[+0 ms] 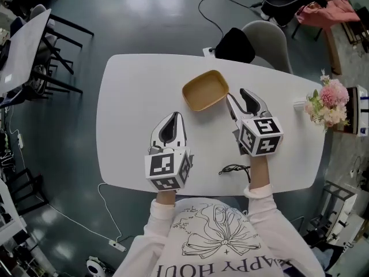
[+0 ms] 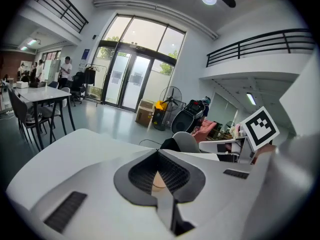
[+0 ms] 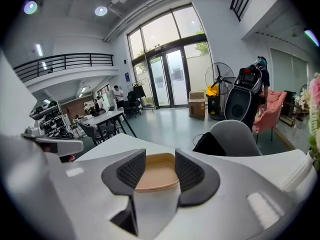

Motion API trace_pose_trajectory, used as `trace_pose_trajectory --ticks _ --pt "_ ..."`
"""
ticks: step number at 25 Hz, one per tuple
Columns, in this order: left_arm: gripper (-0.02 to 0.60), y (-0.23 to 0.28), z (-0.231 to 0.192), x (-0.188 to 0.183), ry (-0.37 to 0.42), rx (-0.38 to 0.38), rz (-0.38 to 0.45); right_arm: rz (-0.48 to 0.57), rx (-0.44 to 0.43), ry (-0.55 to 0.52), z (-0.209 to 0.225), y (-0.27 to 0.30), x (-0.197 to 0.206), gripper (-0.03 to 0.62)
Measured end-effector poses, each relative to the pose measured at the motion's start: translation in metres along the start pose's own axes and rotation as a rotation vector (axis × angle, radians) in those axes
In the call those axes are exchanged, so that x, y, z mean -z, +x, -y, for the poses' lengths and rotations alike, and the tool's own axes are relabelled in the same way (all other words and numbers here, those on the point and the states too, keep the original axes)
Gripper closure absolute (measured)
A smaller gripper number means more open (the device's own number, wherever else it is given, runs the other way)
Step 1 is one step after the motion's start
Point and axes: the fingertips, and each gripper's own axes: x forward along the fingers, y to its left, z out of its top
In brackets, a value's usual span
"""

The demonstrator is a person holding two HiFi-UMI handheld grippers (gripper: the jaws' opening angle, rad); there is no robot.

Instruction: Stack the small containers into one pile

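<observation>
Both point forward and down over the table (image 1: 130, 114): left claw (image 1: 173, 115) is pinched closed, empty; right claw (image 1: 237, 94) gapes wide, tray (image 1: 204, 89) just ahead, not touching.

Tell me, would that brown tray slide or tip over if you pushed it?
It would probably slide: the brown tray sits flat on the smooth white table. It is wide and shallow, so it likely won't tip. It looks thin-walled, so probably light.
</observation>
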Motion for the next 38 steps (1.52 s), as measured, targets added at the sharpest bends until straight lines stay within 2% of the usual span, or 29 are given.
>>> trace_pose_trajectory --ticks 4,8,20,24,30,33,38 --pt "0.575 -0.009 0.026 -0.004 0.032 0.06 0.009 0.051 0.025 0.014 -0.006 -0.038 -0.004 0.402" --pt "0.575 -0.015 0.053 -0.005 0.064 0.131 0.01 0.083 0.086 0.044 0.004 -0.074 0.0 0.402" --pt "0.575 -0.022 0.148 0.015 0.163 0.329 -0.029 0.128 0.343 0.145 0.083 -0.189 0.046 0.402" --pt "0.575 -0.018 0.178 0.026 0.184 0.361 -0.043 0.116 0.392 0.153 0.113 -0.213 0.063 0.402" --pt "0.575 -0.009 0.215 0.048 0.223 0.41 -0.106 0.084 0.449 0.185 0.15 -0.234 0.092 0.402" --pt "0.575 0.0 0.227 0.056 0.232 0.416 -0.109 0.049 0.458 0.191 0.165 -0.234 0.108 0.402" --pt "0.575 0.014 0.24 0.072 0.245 0.418 -0.158 -0.013 0.442 0.2 0.185 -0.223 0.134 0.404"
